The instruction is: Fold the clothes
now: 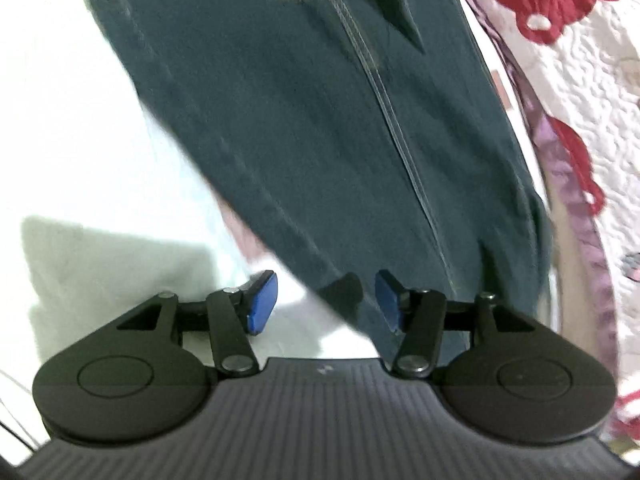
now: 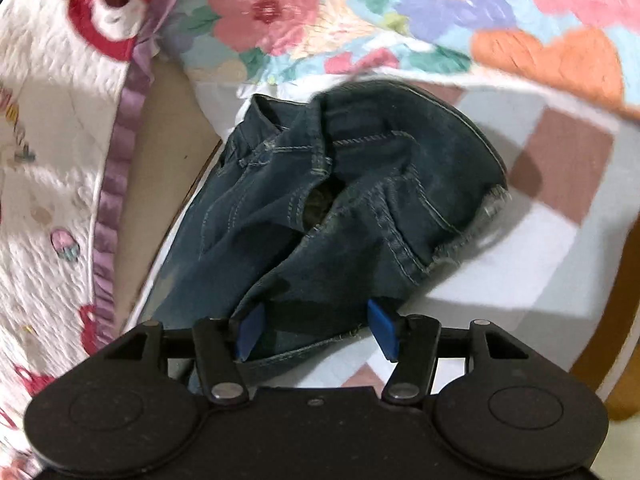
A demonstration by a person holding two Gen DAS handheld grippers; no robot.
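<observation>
Jeans (image 1: 320, 128) fill the middle of the left wrist view, one dark leg running from the frayed hem at the top down to the left gripper (image 1: 326, 300), whose blue pads stand wide apart with nothing between them, over a pale sheet (image 1: 80, 120) at the left and a white quilt with red shapes (image 1: 580, 80) at the right. In the right wrist view the jeans (image 2: 340, 200) lie bunched at centre, waistband at upper left, and the right gripper (image 2: 316, 328) is spread open around the near cloth edge without pinching it, so I judge the fold is only starting and next calls for closing on that edge; a checked sheet (image 2: 560, 168) lies underneath, a flowered blanket (image 2: 360, 20) across the top, and a wooden frame (image 2: 608, 352) at lower right.
</observation>
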